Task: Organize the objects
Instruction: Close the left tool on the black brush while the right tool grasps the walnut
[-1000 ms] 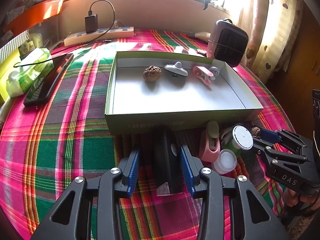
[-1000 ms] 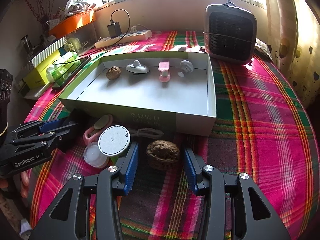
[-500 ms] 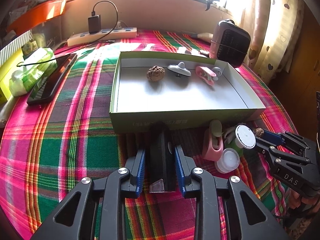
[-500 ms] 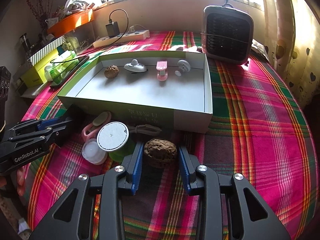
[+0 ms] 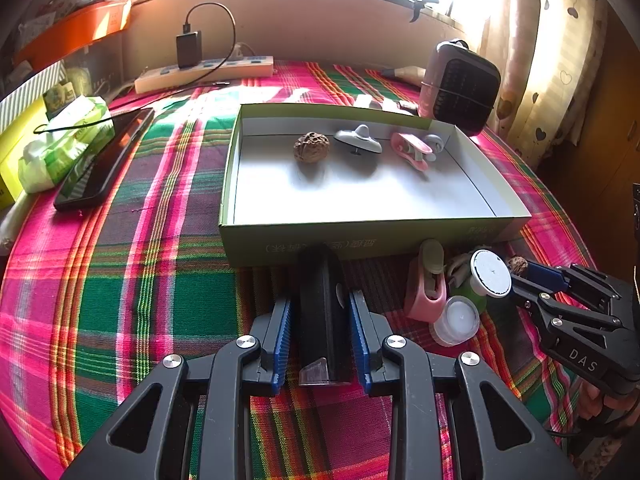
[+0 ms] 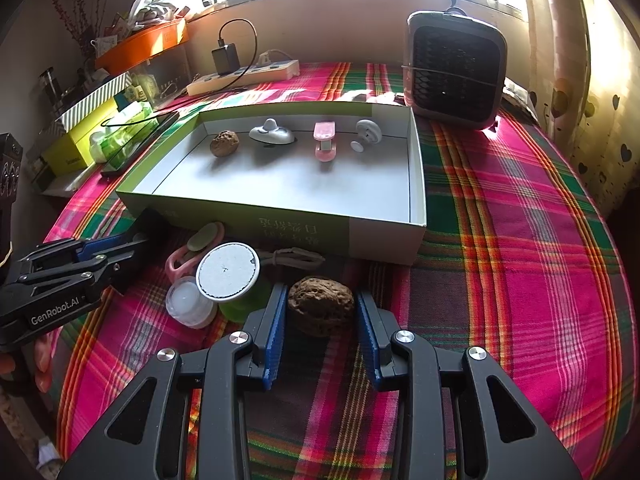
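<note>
The shallow green box (image 5: 360,240) is sitting on the plaid tablecloth (image 5: 100,280) and is holding four items in a row along its far wall: a walnut (image 5: 311,147), a grey knob (image 5: 357,141), a pink clip (image 5: 412,151) and a small white knob (image 6: 368,133), all apart from one another.

In front of the box, the left gripper (image 5: 322,320) is bracketing a black block (image 5: 322,304), blue pads pressing against or just beside its sides; the block is touching the box's near wall. To its right a second pink clip (image 5: 426,288), a small clear jar (image 5: 456,320) and a green bottle with a white cap (image 5: 490,274) are clustering together. The right gripper (image 6: 321,312) is closing around a second walnut (image 6: 321,305) on the cloth, pads just beside it; whether they are touching cannot be told.

Compared with a second ago, both sets of jaws are standing narrower around their objects; the box contents are lying unchanged
</note>
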